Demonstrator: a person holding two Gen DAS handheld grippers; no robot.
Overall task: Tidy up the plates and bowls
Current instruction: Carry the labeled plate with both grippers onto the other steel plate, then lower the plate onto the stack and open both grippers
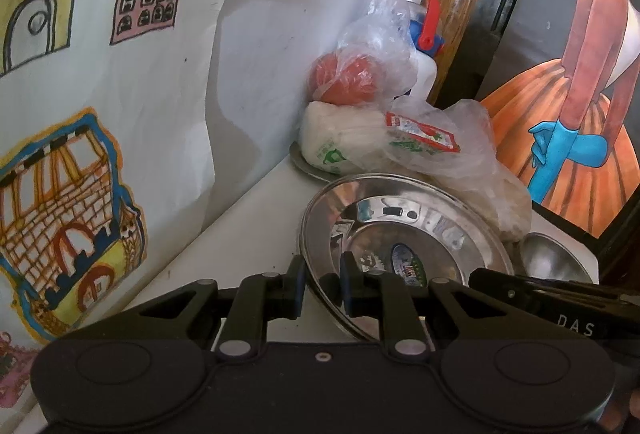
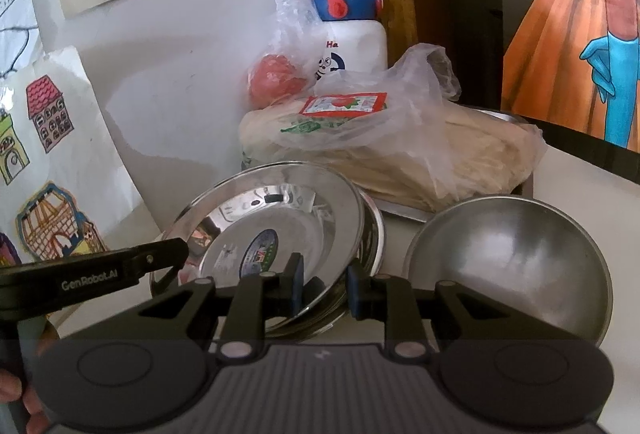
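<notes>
Right now you hold the shiny steel plate (image 1: 404, 234) with both tongs at once. Your left gripper (image 1: 323, 284) is pinched on the near left part of its rim, and your right gripper (image 2: 323, 284) is pinched on the near right part. Both sets of fingers look close together with the thin rim between them.

You can see the plate sits tilted, its near edge lifted, on top of other steel plates (image 2: 370, 234) on the white counter (image 1: 240, 234). A steel bowl (image 2: 512, 266) stands just beside the stack, on the right. Behind them lie a bag of flat breads (image 2: 420, 153), a bag with something red (image 1: 348, 77) and a white bottle (image 2: 356, 41) with a red and blue cap.

I think the plate will feel light and very stiff. It will not bend or break, but it is smooth and slippery, so it may slide or swing if you grip only the tip of the rim. Push your fingers well over the rim so the pads sit on the flat part. Hold it on two sides, as you do now, to keep it from tipping. It may clang on the plates below, so go gently.
</notes>
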